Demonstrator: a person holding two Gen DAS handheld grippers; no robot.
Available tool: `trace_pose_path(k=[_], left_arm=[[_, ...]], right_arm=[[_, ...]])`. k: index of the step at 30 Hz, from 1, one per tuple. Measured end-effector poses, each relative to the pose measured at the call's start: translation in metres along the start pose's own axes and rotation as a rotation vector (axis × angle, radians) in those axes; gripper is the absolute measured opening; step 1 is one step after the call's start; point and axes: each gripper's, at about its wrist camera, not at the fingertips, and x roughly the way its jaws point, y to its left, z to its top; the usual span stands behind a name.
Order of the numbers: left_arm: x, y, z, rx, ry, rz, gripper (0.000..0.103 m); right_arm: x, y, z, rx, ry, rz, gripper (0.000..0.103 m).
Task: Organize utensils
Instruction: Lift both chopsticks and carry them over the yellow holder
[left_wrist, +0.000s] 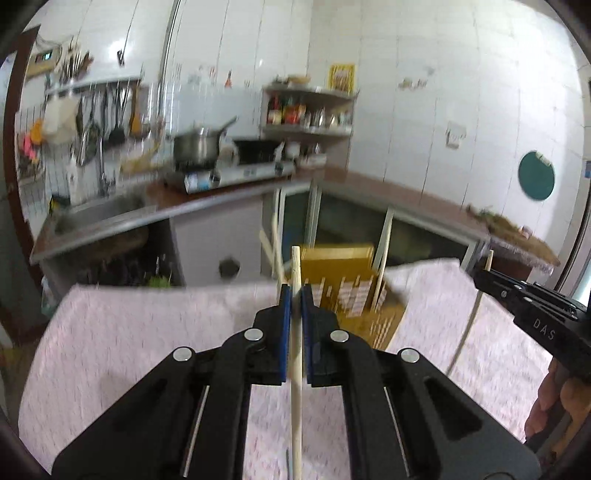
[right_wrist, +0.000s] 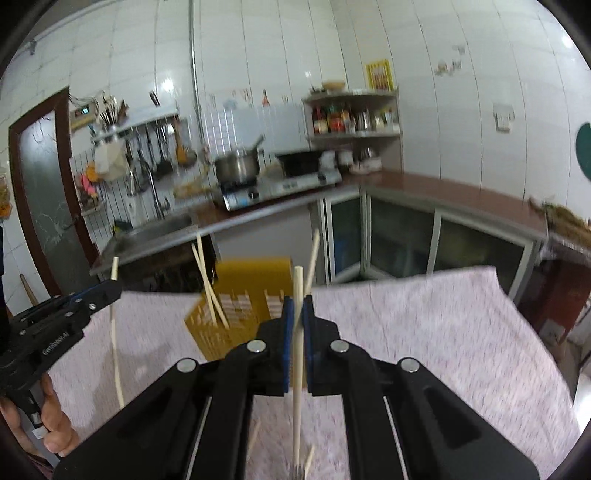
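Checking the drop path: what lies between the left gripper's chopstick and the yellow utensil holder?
Nothing on the cloth. In the left wrist view the left gripper, jaws shut on a chopstick, faces the yellow holder across bare pink tablecloth.

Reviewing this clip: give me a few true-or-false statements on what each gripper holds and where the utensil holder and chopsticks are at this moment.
1. The left gripper is shut on a chopstick. True.
2. The right gripper is open, holding nothing. False: it is shut on a second chopstick.
3. The yellow holder already contains chopsticks. True: several lean inside it.
4. The holder sits on the kitchen counter beside the stove. False: it stands on the pink cloth covering the table.
5. A steel pot sits on the stove. True.
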Motion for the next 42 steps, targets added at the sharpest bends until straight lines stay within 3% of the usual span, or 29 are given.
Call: trace_pose_path(k=[6,11,20,26,42], left_arm=[[-0.005,-0.013,0.045,0.032,-0.169,-0.02,0.005],[0.002,-0.019,0.075,0.01,-0.235,-0.058,0.005],[0.044,-0.02,0.106,-0.002,-0.293,-0.066,0.005],[0.08,-0.014,0.1,-0.004,-0.305,-0.046,0.005],[0.138,-0.007,0.045,0.039,-0.209,-0.016,0.005]], right_arm=[[-0.009,0.012,0.049,-0.02,-0.093,0.004,0.006],[-0.001,0.014,0.08,-0.031,-0.133,0.012,0.006],[0.026,0.005,0.096,-0.031,-0.161,-0.004,0.006],[0.052,0.005,0.092,-0.036,-0.179,-0.001,0.006],[0.117,0.003,0.021,-0.039,-0.034,0.005,0.006]])
